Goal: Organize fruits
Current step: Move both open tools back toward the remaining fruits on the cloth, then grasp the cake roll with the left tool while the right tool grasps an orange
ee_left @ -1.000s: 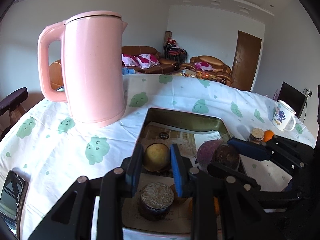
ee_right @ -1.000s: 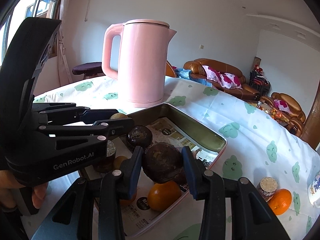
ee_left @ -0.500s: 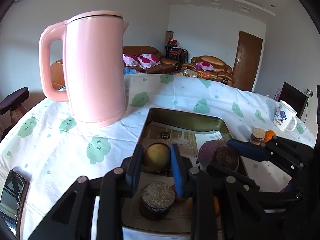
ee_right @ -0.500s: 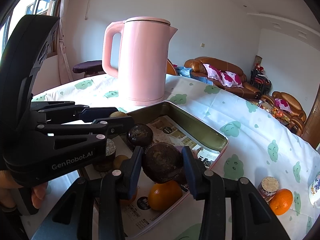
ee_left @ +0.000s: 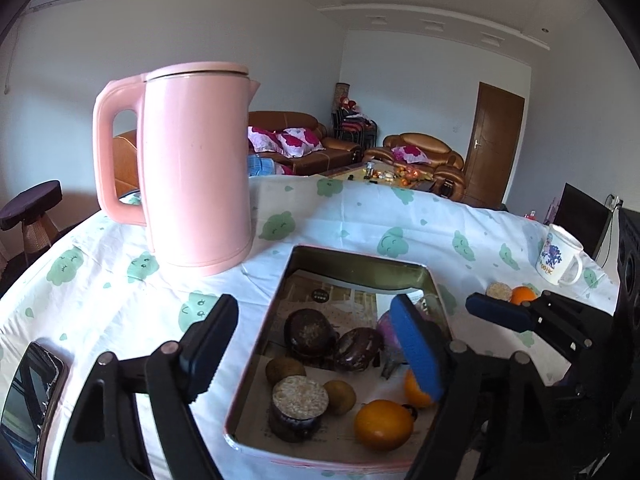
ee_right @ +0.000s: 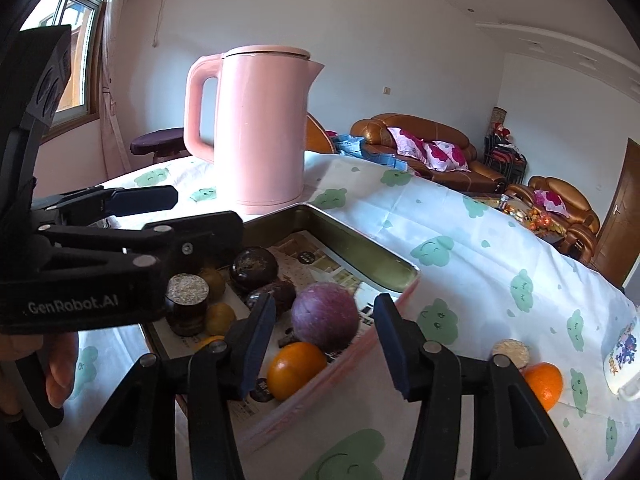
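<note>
While both pairs of tongs are held over the near end of the metal tray (ee_left: 362,258), their jaws are opening and nothing is pressed by any pad. The left tongs (ee_left: 316,350) are spread wide, and between and just beyond their pads 2 dark brown fruits (ee_left: 310,332) are seen lying in the tray, with a small yellow-brown fruit (ee_left: 285,370) and a cork-topped jar (ee_left: 300,402) closer to the camera. An orange (ee_left: 383,424) is seen below the left tongs' blue pad. The right tongs (ee_right: 324,344) are parted less widely; a purple round fruit (ee_right: 325,317) is framed between their pads without being touched, resting in the tray beside the orange. A second orange (ee_right: 543,384) and a small cork-topped jar (ee_right: 511,353) are found on the tablecloth (ee_right: 460,240), outside the tray, to the right of the right tongs. A pink kettle (ee_left: 196,168) is placed beyond the tray, ahead and left of both tongs, and a printed mug (ee_left: 558,254) stands far to the right.
</note>
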`<state>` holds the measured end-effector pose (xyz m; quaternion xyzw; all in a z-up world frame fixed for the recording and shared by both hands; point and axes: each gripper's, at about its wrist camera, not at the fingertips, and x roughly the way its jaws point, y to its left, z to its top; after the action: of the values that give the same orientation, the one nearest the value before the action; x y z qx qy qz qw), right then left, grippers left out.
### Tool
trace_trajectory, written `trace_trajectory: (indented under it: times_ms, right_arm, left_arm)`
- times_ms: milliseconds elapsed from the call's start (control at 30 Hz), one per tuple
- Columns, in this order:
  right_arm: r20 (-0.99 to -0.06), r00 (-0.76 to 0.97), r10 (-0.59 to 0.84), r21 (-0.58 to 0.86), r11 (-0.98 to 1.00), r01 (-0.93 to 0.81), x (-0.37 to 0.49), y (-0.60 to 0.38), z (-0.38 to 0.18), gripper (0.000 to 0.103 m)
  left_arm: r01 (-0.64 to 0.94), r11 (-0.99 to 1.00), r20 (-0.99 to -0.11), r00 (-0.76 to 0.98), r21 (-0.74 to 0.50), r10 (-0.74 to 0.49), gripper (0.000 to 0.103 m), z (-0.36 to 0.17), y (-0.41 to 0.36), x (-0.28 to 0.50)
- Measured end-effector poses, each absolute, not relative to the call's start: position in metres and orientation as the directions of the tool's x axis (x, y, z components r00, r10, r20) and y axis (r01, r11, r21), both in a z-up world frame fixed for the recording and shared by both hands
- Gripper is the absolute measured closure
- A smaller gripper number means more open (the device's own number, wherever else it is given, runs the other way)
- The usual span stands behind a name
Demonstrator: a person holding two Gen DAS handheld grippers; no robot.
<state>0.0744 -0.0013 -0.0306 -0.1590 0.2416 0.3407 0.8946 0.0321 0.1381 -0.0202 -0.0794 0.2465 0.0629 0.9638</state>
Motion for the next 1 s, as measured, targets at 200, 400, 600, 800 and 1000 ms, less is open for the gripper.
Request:
trace_trajectory:
  times_ms: [200, 400, 600, 800, 1000]
  right_arm:
    - [-0.527, 0.723, 0.447, -0.092, 0.816, -0.571, 0.1, -0.062, -0.014, 0.048]
    - [-0.569, 0.764, 0.304, -0.054, 0.913, -0.404, 0.142, -0.128, -0.018, 0.047]
    - [-0.644, 0.709, 0.287, -0.009, 0.924, -0.382, 0.169, -0.149, -0.04, 0.047]
    - [-0.685, 0.651, 0.326, 0.039, 0.909, -0.414, 0.179, -0.151, -0.054, 0.047]
    - [-0.714, 0.597, 0.366, 0.1, 0.897, -0.43, 0.188, -0.151, -0.064, 0.059]
  left_arm:
    - [-0.09, 0.991, -0.478, 0.878, -0.098, 0.033, 0.018, -0.009, 0.103, 0.042]
    - [-0.001, 0.997, -0.487, 0.873, -0.071, -0.034, 0.016, -0.006, 0.056, 0.06]
    - [0.046, 0.998, -0.522, 0.851, -0.035, -0.058, 0.013, -0.014, 0.017, 0.09]
    - [0.045, 0.999, -0.548, 0.835, -0.025, -0.051, 0.013, -0.02, 0.004, 0.111]
    - [0.05, 0.998, -0.563, 0.824, -0.025, -0.056, 0.013, -0.024, -0.003, 0.118]
